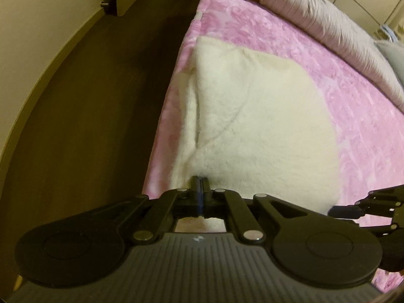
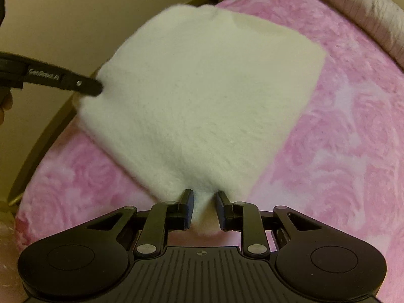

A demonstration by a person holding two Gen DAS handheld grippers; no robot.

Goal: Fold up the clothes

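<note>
A white fleece garment (image 1: 252, 116) (image 2: 202, 96) lies folded on the pink bedspread (image 1: 353, 116) (image 2: 341, 151), close to the bed's left edge. My left gripper (image 1: 201, 180) is shut, its tips pinching the garment's near left corner, where the fleece puckers into creases. From the right wrist view the left gripper (image 2: 97, 88) comes in from the left and bites that corner. My right gripper (image 2: 204, 197) has the near right corner bunched between its fingers (image 2: 188, 202), with the pads pressing on the fleece. The right gripper (image 1: 333, 210) also shows at the right edge of the left wrist view.
A grey quilted duvet (image 1: 315, 17) (image 2: 366, 7) is rolled along the far side of the bed. Dark wooden floor (image 1: 88, 126) and a cream wall run beside the bed's left edge. A grey pillow (image 1: 394, 58) sits at the far right.
</note>
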